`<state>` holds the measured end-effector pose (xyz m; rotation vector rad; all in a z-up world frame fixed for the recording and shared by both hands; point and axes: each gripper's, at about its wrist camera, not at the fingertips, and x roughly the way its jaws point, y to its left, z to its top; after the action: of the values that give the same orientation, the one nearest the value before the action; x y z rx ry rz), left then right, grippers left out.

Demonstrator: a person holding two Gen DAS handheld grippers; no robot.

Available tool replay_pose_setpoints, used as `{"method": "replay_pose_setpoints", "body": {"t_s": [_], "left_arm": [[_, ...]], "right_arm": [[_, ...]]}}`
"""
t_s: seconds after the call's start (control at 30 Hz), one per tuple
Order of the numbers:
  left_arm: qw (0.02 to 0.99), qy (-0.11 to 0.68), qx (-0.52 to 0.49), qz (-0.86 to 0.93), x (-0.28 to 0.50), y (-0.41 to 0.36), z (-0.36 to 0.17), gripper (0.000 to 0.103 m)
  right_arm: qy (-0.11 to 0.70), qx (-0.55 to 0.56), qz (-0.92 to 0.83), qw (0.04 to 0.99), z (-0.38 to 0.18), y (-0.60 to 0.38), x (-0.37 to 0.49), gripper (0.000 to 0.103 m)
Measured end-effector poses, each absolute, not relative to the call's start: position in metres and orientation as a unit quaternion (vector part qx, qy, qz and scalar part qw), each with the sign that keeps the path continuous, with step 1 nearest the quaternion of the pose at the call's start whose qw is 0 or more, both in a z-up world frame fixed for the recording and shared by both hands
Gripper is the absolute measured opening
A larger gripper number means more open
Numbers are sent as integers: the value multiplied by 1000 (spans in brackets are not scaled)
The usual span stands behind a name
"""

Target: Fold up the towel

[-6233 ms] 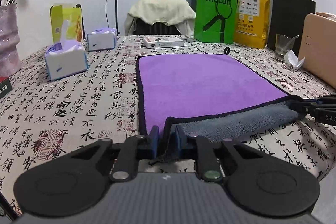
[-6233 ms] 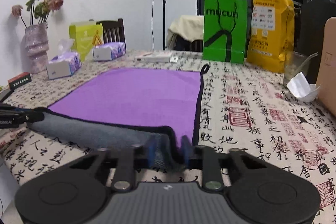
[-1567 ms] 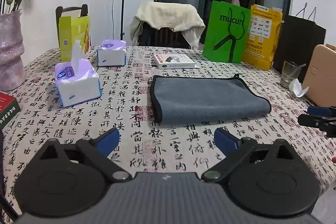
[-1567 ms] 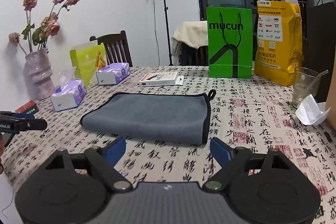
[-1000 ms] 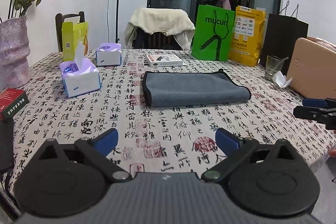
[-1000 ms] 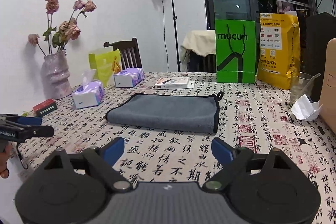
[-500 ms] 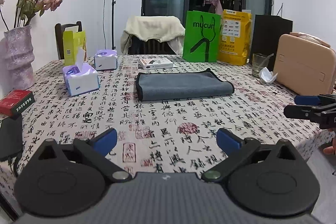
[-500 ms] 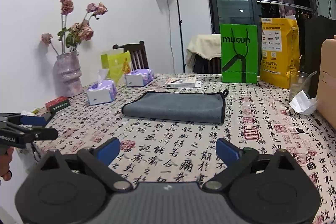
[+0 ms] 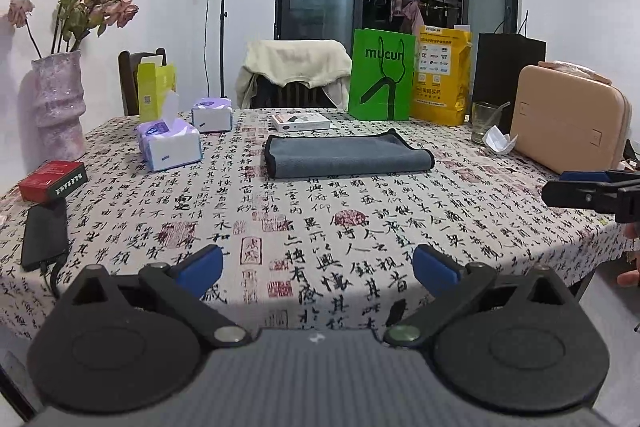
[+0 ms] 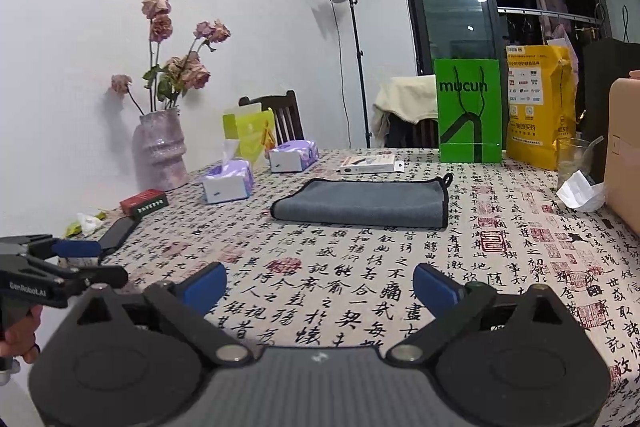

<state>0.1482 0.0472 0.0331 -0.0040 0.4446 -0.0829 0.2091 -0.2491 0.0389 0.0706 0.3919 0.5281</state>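
Note:
The towel (image 9: pixel 346 158) lies folded in half, grey side up, flat in the middle of the table; it also shows in the right wrist view (image 10: pixel 362 203). My left gripper (image 9: pixel 318 267) is open and empty, held back over the table's near edge, far from the towel. My right gripper (image 10: pixel 320 285) is open and empty, also well back from the towel. The right gripper shows at the right edge of the left wrist view (image 9: pixel 592 189); the left gripper shows at the left edge of the right wrist view (image 10: pixel 60 263).
The table (image 9: pixel 360 223) has a calligraphy cloth. On it: tissue boxes (image 9: pixel 170 143), a vase (image 9: pixel 60 103), a red box (image 9: pixel 52 181), a phone (image 9: pixel 44 235), a white box (image 9: pixel 300 122), green bag (image 9: pixel 380 75), yellow bag (image 9: pixel 440 77), glass (image 9: pixel 482 123), beige case (image 9: pixel 570 131).
Earlier both grippers held the near corners of the spread purple towel. The towel now lies folded grey side up, both grippers are open, and both have drawn back and up from the table.

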Motion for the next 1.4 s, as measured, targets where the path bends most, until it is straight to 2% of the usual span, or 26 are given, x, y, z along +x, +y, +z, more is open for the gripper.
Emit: {"method": "replay_pose_setpoints", "body": {"t_s": [0.73, 1.4], "left_arm": [[979, 197, 3, -43, 87, 42, 32, 103], [975, 211, 1, -75, 55, 23, 15, 103]], "right_arm": [[191, 41, 253, 948, 27, -255, 147, 100], [187, 48, 227, 955, 18, -257, 102, 100]]}}
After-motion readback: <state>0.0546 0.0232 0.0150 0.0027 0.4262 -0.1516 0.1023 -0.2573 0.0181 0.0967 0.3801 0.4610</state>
